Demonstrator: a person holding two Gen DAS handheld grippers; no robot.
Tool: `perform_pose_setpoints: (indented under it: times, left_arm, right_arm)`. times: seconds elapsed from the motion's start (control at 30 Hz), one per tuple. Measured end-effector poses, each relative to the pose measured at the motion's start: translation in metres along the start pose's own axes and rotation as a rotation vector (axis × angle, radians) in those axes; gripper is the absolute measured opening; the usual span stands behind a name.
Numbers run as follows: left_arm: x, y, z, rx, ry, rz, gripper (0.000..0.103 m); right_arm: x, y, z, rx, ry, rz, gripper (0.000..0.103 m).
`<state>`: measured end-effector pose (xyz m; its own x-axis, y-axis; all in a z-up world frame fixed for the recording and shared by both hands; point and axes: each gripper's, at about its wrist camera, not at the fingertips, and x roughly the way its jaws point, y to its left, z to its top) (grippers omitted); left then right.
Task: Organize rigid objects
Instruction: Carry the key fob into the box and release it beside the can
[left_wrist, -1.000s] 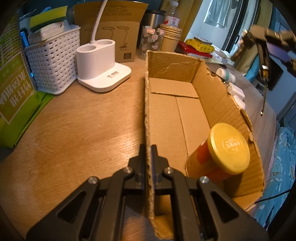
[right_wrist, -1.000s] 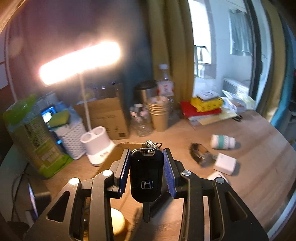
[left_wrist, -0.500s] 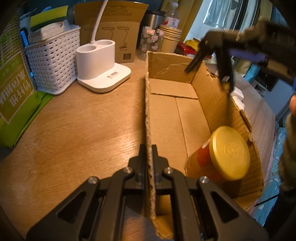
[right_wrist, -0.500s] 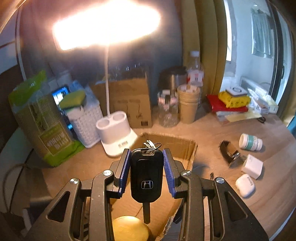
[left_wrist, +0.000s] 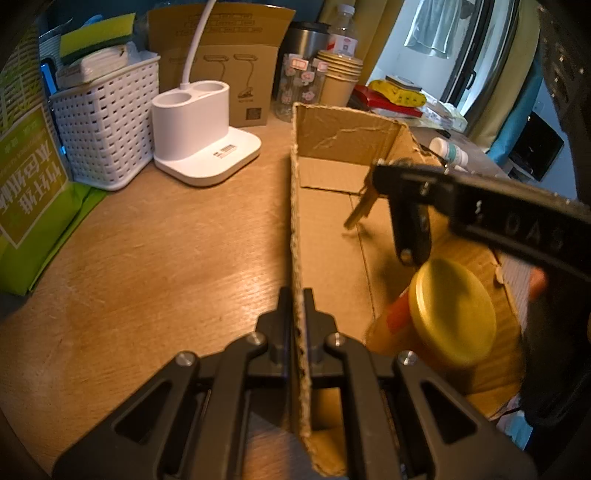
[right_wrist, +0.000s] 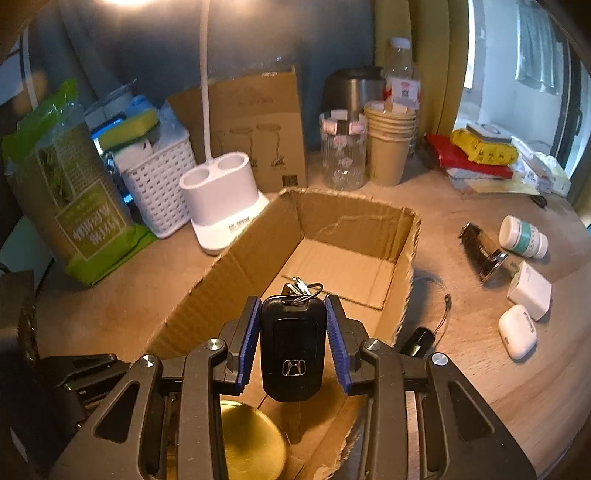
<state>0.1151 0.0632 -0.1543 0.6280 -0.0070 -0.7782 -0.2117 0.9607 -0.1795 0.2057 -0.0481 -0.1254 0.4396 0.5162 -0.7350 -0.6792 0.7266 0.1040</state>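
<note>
Right gripper (right_wrist: 293, 334) clamps 1 car key (right_wrist: 293, 350), keyring on top, above the open box (right_wrist: 343, 225). Left gripper (left_wrist: 297, 314) clenched on box wall. 1 yellow-lid jar (left_wrist: 454, 317) inside. Beside box on table (right_wrist: 480, 373): 1 bottle (right_wrist: 522, 236), 1 charger (right_wrist: 530, 290), 1 earbud case (right_wrist: 517, 332).

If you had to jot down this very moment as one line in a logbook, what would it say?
left gripper: shut on cardboard box wall | right gripper: shut on car key, above box | in box: yellow-lidded jar | key not released
</note>
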Motion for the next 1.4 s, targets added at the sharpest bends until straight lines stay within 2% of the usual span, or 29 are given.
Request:
perform_pose_setpoints:
  times: [0.1,0.33,0.4,0.6,0.97,1.4]
  left_arm:
    - [0.001,0.000,0.000,0.003,-0.001,0.002,0.004]
    - [0.002,0.001,0.002,0.005,0.000,0.007,0.004]
    - [0.001,0.000,0.001,0.007,-0.001,0.009,0.004]
    - [0.001,-0.001,0.000,0.011,-0.001,0.013,0.004]
    - [0.002,-0.001,0.000,0.013,-0.001,0.016,0.004]
    - [0.002,-0.001,0.000,0.015,-0.002,0.018,0.004]
  right_arm:
    - [0.005,0.000,-0.003,-0.001,0.026,0.008,0.037]
    - [0.001,0.003,-0.004,-0.019,0.025,0.005,0.038]
    - [-0.002,0.002,-0.004,-0.020,0.017,0.003,0.048]
    - [-0.019,-0.006,0.000,0.003,-0.030,-0.014,0.057]
    - [-0.060,-0.049,0.010,0.073,-0.130,-0.112,0.058]
    - [-0.067,-0.096,-0.004,0.153,-0.126,-0.179,0.058]
